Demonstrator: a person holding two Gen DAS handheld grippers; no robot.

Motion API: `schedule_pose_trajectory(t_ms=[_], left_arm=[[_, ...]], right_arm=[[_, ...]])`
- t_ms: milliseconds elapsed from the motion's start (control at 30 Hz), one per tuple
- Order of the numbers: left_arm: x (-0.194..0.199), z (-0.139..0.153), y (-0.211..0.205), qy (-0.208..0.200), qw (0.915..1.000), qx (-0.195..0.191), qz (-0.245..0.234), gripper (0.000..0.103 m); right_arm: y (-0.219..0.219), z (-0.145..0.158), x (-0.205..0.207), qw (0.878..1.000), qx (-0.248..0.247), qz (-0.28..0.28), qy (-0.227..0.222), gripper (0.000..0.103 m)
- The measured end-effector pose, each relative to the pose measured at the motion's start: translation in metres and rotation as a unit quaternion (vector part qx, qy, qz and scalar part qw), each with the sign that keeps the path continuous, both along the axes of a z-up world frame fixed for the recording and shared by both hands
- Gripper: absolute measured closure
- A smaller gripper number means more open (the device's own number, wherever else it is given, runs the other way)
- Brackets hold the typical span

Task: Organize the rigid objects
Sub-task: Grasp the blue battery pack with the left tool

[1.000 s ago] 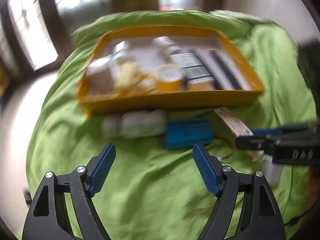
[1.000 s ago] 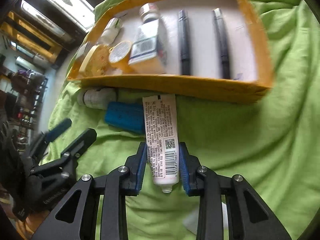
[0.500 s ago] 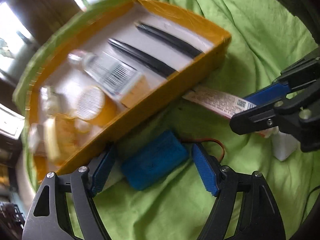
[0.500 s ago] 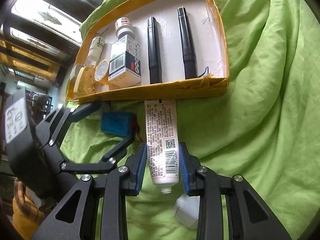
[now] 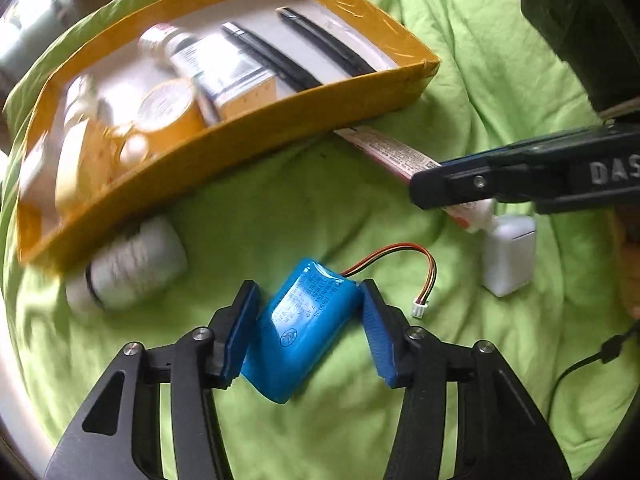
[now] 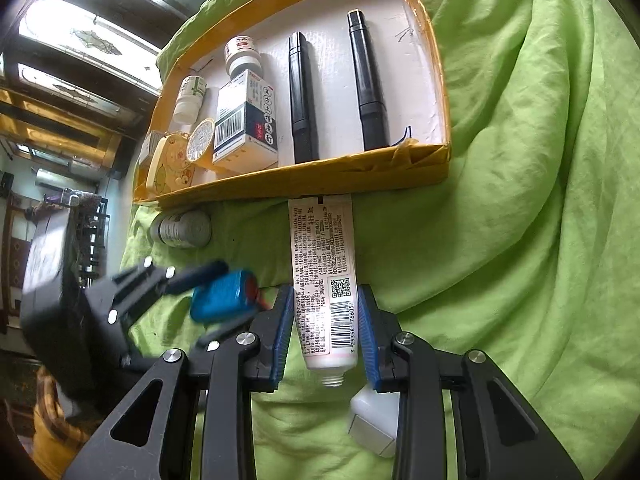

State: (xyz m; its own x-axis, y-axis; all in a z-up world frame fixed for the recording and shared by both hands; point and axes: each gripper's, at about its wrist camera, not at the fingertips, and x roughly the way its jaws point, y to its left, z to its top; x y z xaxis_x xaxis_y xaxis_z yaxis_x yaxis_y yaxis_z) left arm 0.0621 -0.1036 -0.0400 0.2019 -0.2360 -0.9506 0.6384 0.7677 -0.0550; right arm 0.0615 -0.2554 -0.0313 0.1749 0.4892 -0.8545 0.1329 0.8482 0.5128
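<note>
A yellow tray (image 6: pixel 424 168) on a green cloth holds two black pens (image 6: pixel 368 84), a boxed bottle (image 6: pixel 244 120) and small jars. My left gripper (image 5: pixel 308 332) is closed around a blue battery pack (image 5: pixel 300 332) with a red wire, its pads touching both sides; it also shows in the right wrist view (image 6: pixel 222 296). My right gripper (image 6: pixel 324 332) is shut on a white printed tube (image 6: pixel 324 280) that lies with its far end at the tray's front wall; the tube also shows in the left wrist view (image 5: pixel 396 152).
A white pill bottle (image 5: pixel 132 264) lies on its side against the tray's front wall. A small white box (image 5: pixel 508 256) sits on the cloth under the right gripper. The green cloth (image 6: pixel 540 240) is rumpled to the right.
My left gripper has moved in over the blue battery pack and closed on it. My right gripper stays shut on the tube, and its view has shifted slightly.
</note>
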Motion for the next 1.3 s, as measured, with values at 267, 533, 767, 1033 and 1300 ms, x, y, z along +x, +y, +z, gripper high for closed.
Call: schedule_pose_trajectory(t_ms=[267, 533, 767, 1033, 1300], left_arm=[[-0.001, -0.003, 0.014, 0.007, 0.9983, -0.019, 0.054, 0.051], [-0.004, 0.001, 0.013, 0.042, 0.9985, -0.021, 0.030, 0.050], [0.037, -0.003, 0.023, 0.110, 0.9927, -0.047, 0.015, 0.046], [0.020, -0.001, 0.026, 0.069, 0.9953, -0.055, 0.038, 0.053], [-0.017, 0.009, 0.026, 0.035, 0.9942, -0.062, 0.081, 0.070]], right_arm=[[0.014, -0.010, 0.002, 1.000, -0.010, 0.009, 0.007, 0.075], [0.013, -0.016, 0.002, 1.000, -0.008, 0.005, 0.011, 0.075], [0.012, -0.017, 0.003, 1.000, -0.009, 0.004, 0.012, 0.075], [0.018, -0.015, 0.002, 1.000, -0.028, 0.014, 0.003, 0.077], [0.017, -0.008, -0.001, 0.999, -0.031, 0.013, -0.013, 0.077]])
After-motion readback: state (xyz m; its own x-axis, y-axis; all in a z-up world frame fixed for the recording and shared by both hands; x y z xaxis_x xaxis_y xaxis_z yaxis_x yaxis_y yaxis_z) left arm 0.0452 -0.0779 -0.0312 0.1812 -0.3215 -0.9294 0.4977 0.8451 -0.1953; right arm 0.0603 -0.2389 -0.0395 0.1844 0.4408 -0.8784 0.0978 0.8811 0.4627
